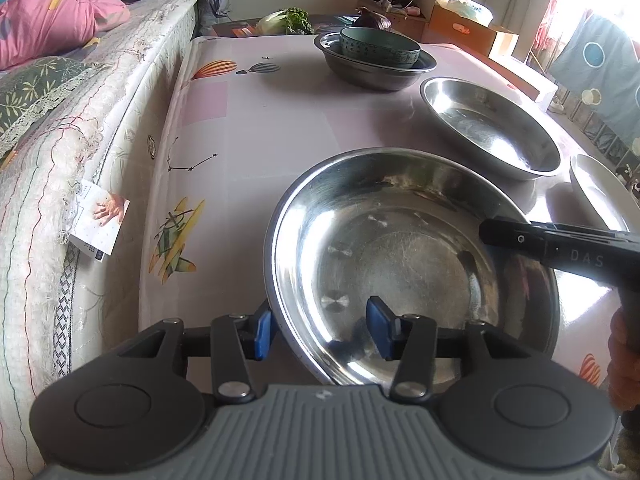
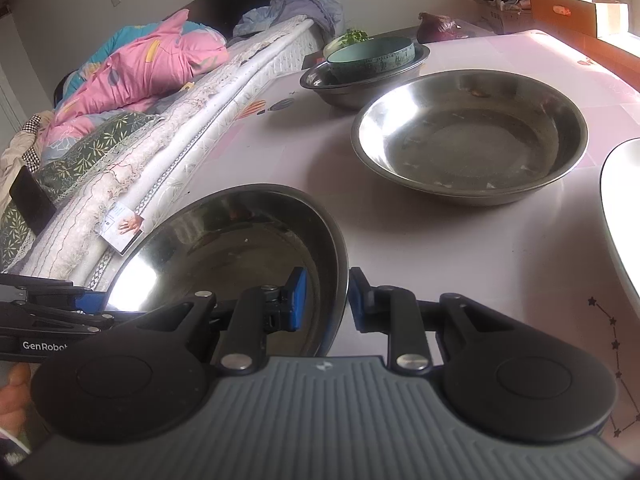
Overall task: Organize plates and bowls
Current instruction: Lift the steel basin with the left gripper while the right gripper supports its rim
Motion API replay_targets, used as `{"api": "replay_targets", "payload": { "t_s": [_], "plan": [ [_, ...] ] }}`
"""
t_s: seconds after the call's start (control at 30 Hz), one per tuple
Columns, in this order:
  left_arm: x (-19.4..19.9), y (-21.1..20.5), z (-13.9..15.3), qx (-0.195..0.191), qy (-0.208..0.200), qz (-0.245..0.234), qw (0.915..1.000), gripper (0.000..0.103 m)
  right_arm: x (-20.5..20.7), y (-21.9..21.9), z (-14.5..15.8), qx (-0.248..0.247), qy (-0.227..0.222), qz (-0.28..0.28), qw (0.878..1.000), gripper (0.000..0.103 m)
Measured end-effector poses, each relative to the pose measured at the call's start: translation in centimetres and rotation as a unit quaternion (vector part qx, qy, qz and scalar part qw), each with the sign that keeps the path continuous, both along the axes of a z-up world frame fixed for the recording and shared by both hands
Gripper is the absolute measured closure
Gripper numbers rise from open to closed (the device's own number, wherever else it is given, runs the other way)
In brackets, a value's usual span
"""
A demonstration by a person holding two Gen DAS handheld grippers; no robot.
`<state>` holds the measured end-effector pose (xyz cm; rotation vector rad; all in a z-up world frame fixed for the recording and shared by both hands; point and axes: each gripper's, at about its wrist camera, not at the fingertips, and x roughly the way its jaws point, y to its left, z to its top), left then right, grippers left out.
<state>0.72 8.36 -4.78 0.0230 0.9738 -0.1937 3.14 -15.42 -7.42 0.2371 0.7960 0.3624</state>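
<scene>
Two grippers meet on the same steel pan (image 1: 404,264), the nearest dish on the pink tablecloth (image 1: 248,120). The left gripper (image 1: 322,330) straddles the pan's rim at about 7 o'clock: one blue pad (image 1: 262,330) sits outside the wall, the other (image 1: 380,326) hangs inside over the bowl of the pan. The jaws stand partly open with a clear gap between the inner pad and the metal, so it has the rim between its fingers without pinching it.

The right gripper (image 2: 326,300) has the opposite rim, at about 3 o'clock on the pan as the left camera sees it. Its jaws are nearly together, one pad (image 2: 298,298) inside the wall and one (image 2: 358,300) outside, close against the thin edge; it looks clamped on the pan. The pan appears tipped, though the fisheye view makes that hard to judge.

Beyond it, toward 1 o'clock, a second steel pan (image 1: 492,128) sits flat on the cloth, well apart. At 12 o'clock a third steel pan (image 1: 376,68) holds a teal bowl (image 1: 380,46). A white plate (image 1: 596,196) shows at the 3 o'clock edge. A bed (image 1: 68,152) with a pink quilt (image 1: 52,16) runs along the table from 9 to 11 o'clock.
</scene>
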Motion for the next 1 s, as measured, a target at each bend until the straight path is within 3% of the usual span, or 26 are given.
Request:
{"api": "replay_targets", "payload": {
  "t_s": [1.0],
  "plan": [
    [0.6,-1.4,-0.4,0.037,-0.005,0.011,0.9992,0.047,-0.4,1.0,-0.1,-0.02,-0.011,-0.001,1.0,0.078]
  ]
}}
